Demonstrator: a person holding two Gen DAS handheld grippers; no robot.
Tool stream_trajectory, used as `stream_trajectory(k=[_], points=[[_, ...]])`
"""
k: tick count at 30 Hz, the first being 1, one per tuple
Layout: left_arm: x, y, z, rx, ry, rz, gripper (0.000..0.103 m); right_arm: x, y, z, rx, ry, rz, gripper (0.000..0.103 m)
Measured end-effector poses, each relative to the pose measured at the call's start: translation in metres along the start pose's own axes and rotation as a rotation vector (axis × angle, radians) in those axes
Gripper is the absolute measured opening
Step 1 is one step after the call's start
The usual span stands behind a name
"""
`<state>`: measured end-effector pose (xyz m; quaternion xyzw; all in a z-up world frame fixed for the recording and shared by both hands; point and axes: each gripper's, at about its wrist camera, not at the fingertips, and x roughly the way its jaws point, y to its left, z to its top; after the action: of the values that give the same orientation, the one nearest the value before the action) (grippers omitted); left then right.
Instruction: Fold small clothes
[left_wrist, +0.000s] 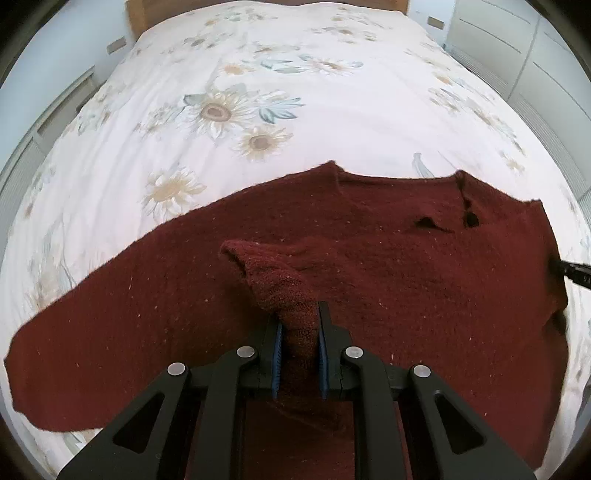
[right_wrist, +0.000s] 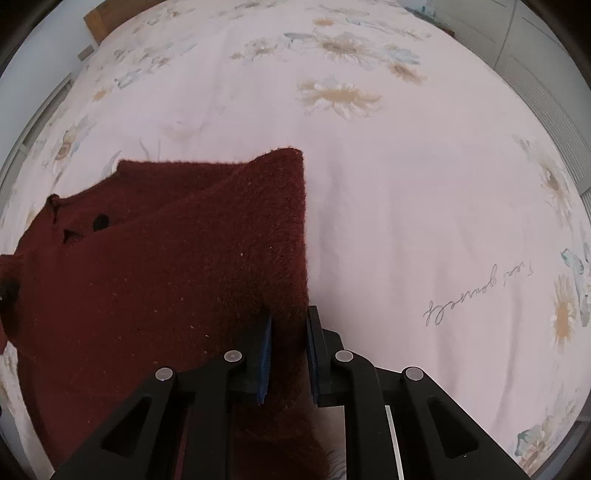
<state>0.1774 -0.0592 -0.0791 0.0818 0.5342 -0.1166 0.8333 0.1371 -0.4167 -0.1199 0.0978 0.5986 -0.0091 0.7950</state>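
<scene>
A dark red knitted sweater (left_wrist: 369, 266) lies spread on a flowered bedspread, one sleeve reaching out to the left. My left gripper (left_wrist: 300, 317) is shut on a pinched-up fold of the sweater near its lower middle. In the right wrist view the sweater (right_wrist: 166, 266) fills the left half, with its right part folded over into a straight edge. My right gripper (right_wrist: 289, 317) is shut on that folded right edge, the knit pressed between the blue pads. A dark tip of the right gripper shows at the sweater's right edge in the left wrist view.
The white bedspread (left_wrist: 258, 92) with sunflower print stretches far beyond the sweater; in the right wrist view the bedspread (right_wrist: 424, 203) lies bare to the right. A wooden headboard (left_wrist: 136, 14) stands at the far end. White cupboards (left_wrist: 517, 44) line the right side.
</scene>
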Motion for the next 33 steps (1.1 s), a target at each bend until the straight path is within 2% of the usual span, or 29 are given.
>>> stream_trajectory(k=[1, 3, 5, 10, 14, 18, 20, 21, 22, 23, 28, 33], points=[[0.002, -0.001, 0.000, 0.003, 0.003, 0.005, 0.013, -0.001, 0.001, 0.002, -0.007, -0.008, 0.002, 0.021], [0.005, 0.000, -0.001, -0.005, 0.013, 0.008, 0.013, -0.011, 0.003, -0.001, -0.029, -0.033, -0.014, 0.034], [0.007, 0.005, -0.002, -0.020, 0.018, 0.000, 0.013, -0.025, 0.005, -0.006, -0.068, -0.061, -0.045, 0.055], [0.007, 0.012, 0.000, -0.055, 0.021, -0.025, 0.013, -0.042, 0.012, -0.036, -0.222, -0.059, -0.111, 0.062], [0.006, 0.010, 0.001, -0.058, 0.016, -0.025, 0.013, -0.030, 0.028, -0.054, -0.338, -0.028, -0.156, 0.065], [0.005, 0.010, -0.001, -0.063, 0.017, -0.022, 0.013, -0.007, 0.041, -0.054, -0.349, -0.029, -0.187, 0.065], [0.004, 0.011, -0.001, -0.066, 0.017, -0.023, 0.013, 0.000, 0.042, -0.049, -0.318, -0.057, -0.206, 0.061], [0.003, 0.011, -0.001, -0.065, 0.018, -0.023, 0.013, 0.000, 0.040, -0.047, -0.294, -0.070, -0.208, 0.052], [0.002, 0.010, -0.001, -0.061, 0.017, -0.021, 0.013, -0.001, 0.034, -0.044, -0.251, -0.078, -0.191, 0.025], [0.002, 0.009, -0.001, -0.057, 0.016, -0.018, 0.013, -0.001, 0.032, -0.042, -0.223, -0.080, -0.183, 0.020], [0.003, -0.005, 0.000, -0.005, 0.010, 0.005, 0.013, -0.014, 0.005, -0.046, -0.104, -0.134, -0.165, 0.016], [0.022, -0.017, -0.009, 0.047, 0.028, 0.041, 0.014, 0.005, -0.004, -0.054, -0.083, -0.075, -0.150, 0.016]])
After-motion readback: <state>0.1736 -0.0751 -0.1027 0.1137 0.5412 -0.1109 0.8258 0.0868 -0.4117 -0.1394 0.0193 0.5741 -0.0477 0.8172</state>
